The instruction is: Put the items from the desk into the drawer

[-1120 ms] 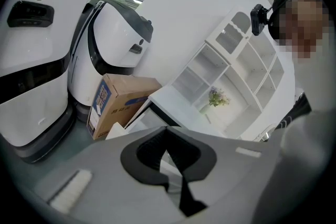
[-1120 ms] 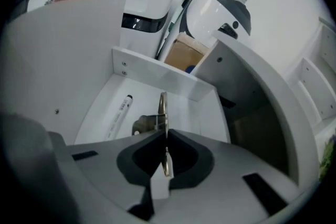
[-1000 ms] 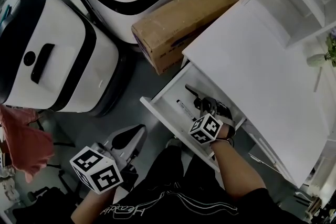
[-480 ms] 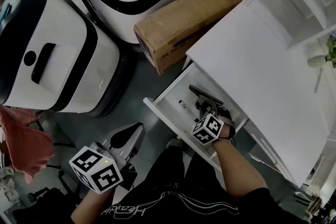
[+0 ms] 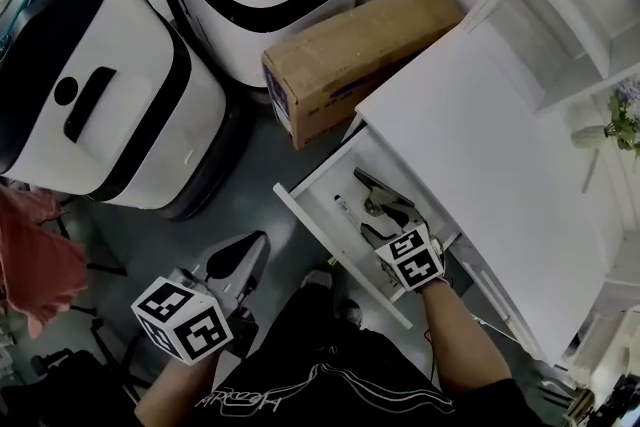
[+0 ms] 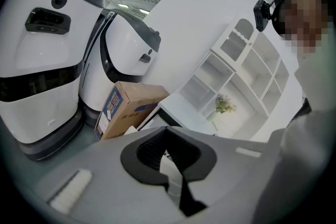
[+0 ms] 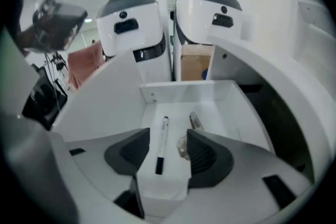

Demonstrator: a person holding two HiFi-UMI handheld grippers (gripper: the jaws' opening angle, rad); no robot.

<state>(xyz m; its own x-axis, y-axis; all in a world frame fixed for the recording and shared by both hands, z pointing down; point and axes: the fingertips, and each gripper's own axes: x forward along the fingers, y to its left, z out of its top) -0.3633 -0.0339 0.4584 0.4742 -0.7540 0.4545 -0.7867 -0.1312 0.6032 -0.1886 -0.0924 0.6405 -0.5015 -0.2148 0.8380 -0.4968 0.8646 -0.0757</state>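
The right gripper (image 7: pixel 164 153) has its dark pads (image 7: pixel 128 152) spread wide, having just been opening, and they press on nothing. Through the gap between them a marker pen (image 7: pixel 161 143) lies flat on the floor of the open drawer (image 7: pixel 184 93), below the fingertips and clear of both pads. Just beside the right-hand pad sits a small pale, glassy object (image 7: pixel 182 147), partly cut off by that pad, and beyond it a slim grey item (image 7: pixel 196 121) (neither is sharp enough to name). The drawer's near end is hidden behind the gripper's own body.

The left gripper (image 6: pixel 168 160) has its pads closed together, only a thin sliver of light showing between them, and grips nothing. Past its tips stand a cardboard box (image 6: pixel 128 107) and the edge of the white desk (image 6: pixel 189 115); its own grey body blocks most of the drawer.
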